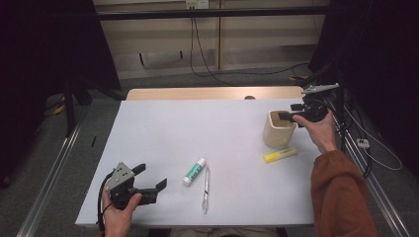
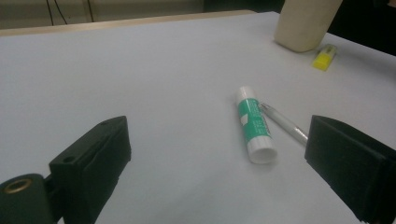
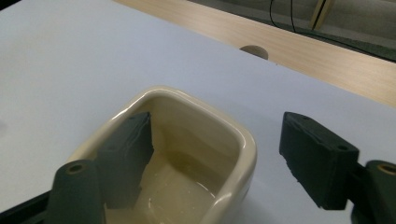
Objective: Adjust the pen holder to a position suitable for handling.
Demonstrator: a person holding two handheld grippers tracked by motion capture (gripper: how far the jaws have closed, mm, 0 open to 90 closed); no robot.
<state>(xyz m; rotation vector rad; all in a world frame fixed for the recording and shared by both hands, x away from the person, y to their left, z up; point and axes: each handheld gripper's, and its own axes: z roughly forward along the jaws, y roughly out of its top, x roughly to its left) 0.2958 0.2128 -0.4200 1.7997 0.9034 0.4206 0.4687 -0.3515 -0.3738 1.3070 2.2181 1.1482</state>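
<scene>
Right gripper straddling the wall of the cream holder, not yet clamped

The right gripper stands at the far right of the table, jaws parted, one inside the cream ceramic holder and one outside its wall. Glazed and thick-walled, it looks heavy, rigid, slippery and chippable; the rim wall is the sensible hold, squeezed firmly. The left gripper rests open at the near left, facing the glue stick.

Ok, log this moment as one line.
right gripper: fingers astride cup wall, one inside, not yet clamped | left gripper: open, near glue stick | pen, highlighter: on table
</scene>
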